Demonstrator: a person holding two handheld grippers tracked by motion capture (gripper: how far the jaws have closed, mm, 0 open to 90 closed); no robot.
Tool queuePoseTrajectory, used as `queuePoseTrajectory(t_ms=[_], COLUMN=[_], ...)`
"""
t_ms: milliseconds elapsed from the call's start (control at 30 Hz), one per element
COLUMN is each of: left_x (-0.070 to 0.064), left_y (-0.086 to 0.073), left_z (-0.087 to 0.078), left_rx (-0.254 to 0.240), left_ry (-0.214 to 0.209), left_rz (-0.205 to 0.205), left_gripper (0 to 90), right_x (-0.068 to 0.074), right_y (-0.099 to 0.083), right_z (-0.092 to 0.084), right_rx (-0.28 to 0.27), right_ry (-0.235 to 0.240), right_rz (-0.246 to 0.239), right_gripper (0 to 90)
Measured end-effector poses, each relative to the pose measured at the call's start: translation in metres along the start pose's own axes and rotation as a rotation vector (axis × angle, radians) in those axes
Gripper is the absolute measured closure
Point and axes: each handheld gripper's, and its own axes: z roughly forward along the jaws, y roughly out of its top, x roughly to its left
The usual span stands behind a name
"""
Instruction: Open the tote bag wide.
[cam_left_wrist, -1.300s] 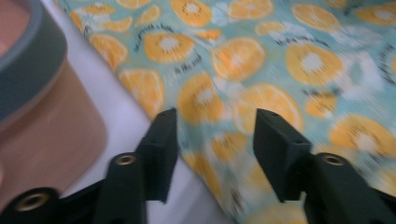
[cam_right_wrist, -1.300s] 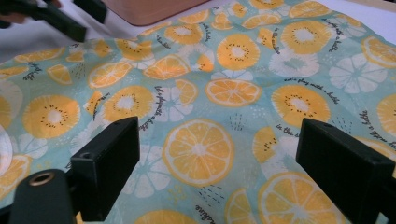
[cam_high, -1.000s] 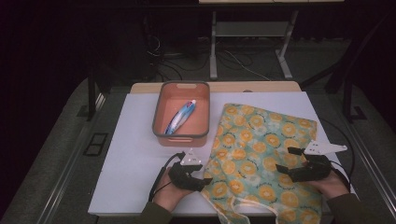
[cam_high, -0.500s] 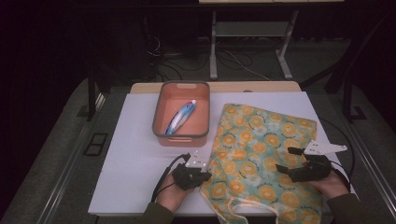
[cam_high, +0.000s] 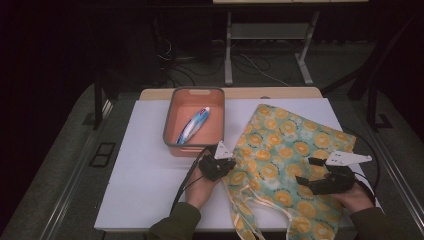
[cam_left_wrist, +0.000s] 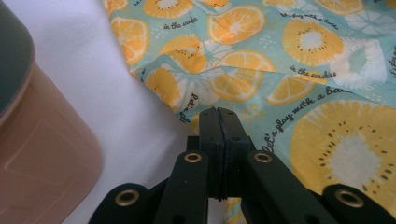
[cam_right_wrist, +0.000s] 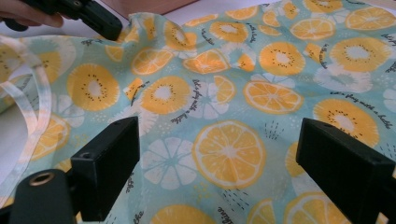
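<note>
Left gripper view: left gripper (cam_left_wrist: 218, 113) pinches bag (cam_left_wrist: 299, 70), print "Let's play with a"; right gripper (cam_right_wrist: 219, 154) gapes wide, empty.

table (cam_high: 150, 190): white top, wooden far edge | orange bin (cam_high: 172, 125) near the middle back (a tube (cam_high: 194, 125) lies in it) | fruit-print cloth bag (cam_high: 290, 150) spread flat, right half

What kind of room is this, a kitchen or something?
Likely a lab or recording workspace, not a kitchen: a white-topped table, cables on the floor, and a hand-held gripper by a fruit-print bag.
</note>
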Motion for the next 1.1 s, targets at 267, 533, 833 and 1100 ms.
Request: queuePoseTrajectory(t_ms=[267, 533, 833, 1100], left_x=[-0.004, 0.003, 0.017, 0.028], left_y=[-0.009, -0.039, -0.079, -0.095], left_z=[-0.029, -0.076, -0.119, -0.126], left_rx=[0.001, -0.072, -0.105, -0.114], left_ry=[-0.010, -0.045, -0.015, 0.009], left_rz=[-0.021, -0.082, -0.149, -0.171], left_gripper=[55.3, 31.6, 19.6, 5.4], right_x=[0.004, 0.030, 0.071, 0.083], right_y=[0.001, 0.008, 0.012, 0.006], right_z=[-0.001, 0.006, 0.034, 0.052], right_rx=[0.000, 0.046, 0.152, 0.233], right_ry=[0.005, 0.106, 0.232, 0.245], right_rz=[-0.013, -0.053, -0.150, -0.230], right_gripper=[13.3, 14.1, 23.8, 33.3])
